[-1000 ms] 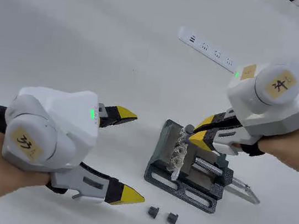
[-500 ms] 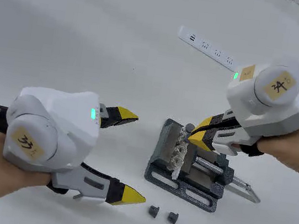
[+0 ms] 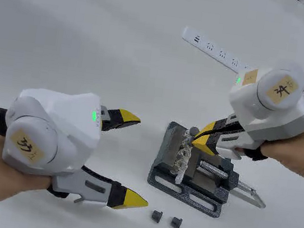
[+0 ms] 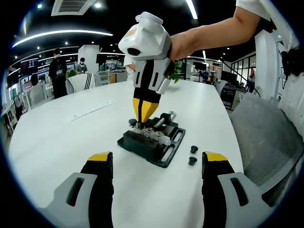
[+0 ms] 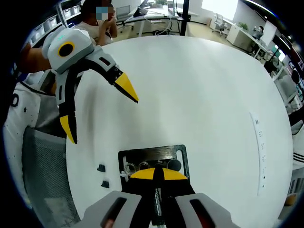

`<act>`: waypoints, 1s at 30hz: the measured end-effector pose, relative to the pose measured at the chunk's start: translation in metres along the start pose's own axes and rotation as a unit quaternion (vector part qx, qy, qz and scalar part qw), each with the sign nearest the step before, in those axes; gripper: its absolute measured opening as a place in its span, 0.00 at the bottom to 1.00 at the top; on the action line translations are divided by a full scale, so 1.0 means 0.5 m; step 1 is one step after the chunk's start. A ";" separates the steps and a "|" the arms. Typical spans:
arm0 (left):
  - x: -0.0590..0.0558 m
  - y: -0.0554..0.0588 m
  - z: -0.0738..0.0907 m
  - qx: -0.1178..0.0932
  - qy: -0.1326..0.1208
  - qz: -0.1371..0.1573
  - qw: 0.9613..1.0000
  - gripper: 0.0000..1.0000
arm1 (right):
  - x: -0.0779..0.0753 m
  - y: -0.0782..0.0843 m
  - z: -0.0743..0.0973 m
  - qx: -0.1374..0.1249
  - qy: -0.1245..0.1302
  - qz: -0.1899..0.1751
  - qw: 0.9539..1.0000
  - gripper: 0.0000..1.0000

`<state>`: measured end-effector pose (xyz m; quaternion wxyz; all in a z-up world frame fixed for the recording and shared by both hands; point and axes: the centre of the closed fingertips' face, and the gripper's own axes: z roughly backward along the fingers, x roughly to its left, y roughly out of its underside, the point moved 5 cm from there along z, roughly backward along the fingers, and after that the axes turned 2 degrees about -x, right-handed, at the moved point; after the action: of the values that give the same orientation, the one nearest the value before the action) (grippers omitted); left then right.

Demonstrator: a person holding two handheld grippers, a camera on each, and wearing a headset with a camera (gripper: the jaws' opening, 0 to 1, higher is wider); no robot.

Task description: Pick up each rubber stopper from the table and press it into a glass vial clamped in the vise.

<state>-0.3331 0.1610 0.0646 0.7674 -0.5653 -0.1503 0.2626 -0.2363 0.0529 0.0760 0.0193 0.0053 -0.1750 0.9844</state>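
Head view: the right gripper point(image 3: 195, 139), jaws together, sits just beside a rubber stopper point(image 3: 194, 131) atop the end vial point(image 3: 185, 146) in the vise point(image 3: 187, 182). I'd press squarely down. The left gripper point(image 3: 142, 161) gapes nearby, and two spare stoppers point(image 3: 156, 215) wait beside the vise.

My right hand-held gripper point(image 5: 154, 173) rises from the bottom edge, its yellow-tipped jaws closed together with only a thin seam between them. They sit directly over a dark metal vise point(image 5: 142, 154) on the white bench point(image 5: 199, 85). Clear glass vials point(image 5: 135, 167) line the vise's mouth, and I see a dark rubber stopper point(image 5: 175, 165) just beside the jaw tips. Two more stoppers point(image 5: 101, 168) lie on the bench left of the vise. At upper left, the left hand-held gripper point(image 5: 105, 121) hangs with its jaws spread wide. A white power strip point(image 5: 260, 152) lies at far right.
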 end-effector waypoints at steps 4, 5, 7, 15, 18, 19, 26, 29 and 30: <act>-0.001 -0.002 -0.001 0.000 0.001 0.000 1.000 0.75 | 0.001 -0.001 0.000 0.002 -0.005 0.002 1.000 0.00; -0.001 -0.002 -0.002 0.000 0.001 0.000 1.000 0.75 | 0.000 -0.001 0.000 0.003 -0.005 0.002 1.000 0.00; -0.001 -0.002 -0.003 0.000 0.001 0.000 1.000 0.75 | 0.000 -0.002 0.000 0.005 -0.007 0.003 1.000 0.00; 0.003 -0.003 -0.005 -0.003 -0.001 0.001 1.000 0.75 | 0.000 -0.007 -0.002 0.019 -0.004 0.018 1.000 0.00; 0.004 -0.005 -0.007 -0.004 -0.002 0.001 1.000 0.75 | -0.002 -0.006 -0.004 0.022 -0.005 0.015 1.000 0.00; 0.003 -0.006 -0.007 -0.005 -0.001 0.001 1.000 0.75 | -0.004 -0.006 -0.004 0.023 -0.007 0.013 1.000 0.00; 0.003 -0.005 -0.008 -0.007 -0.001 0.002 1.000 0.74 | -0.003 -0.009 -0.007 0.031 -0.006 0.020 0.999 0.00; 0.003 -0.004 -0.008 -0.008 -0.001 0.001 1.000 0.74 | -0.005 -0.008 -0.007 0.031 -0.007 0.011 0.999 0.00; 0.003 -0.005 -0.008 -0.008 -0.001 0.001 1.000 0.74 | -0.005 -0.007 -0.006 0.031 -0.007 0.010 0.999 0.00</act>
<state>-0.3293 0.1582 0.0654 0.7623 -0.5713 -0.1528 0.2629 -0.2337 0.0574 0.0742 0.0080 0.0113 -0.1445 0.9894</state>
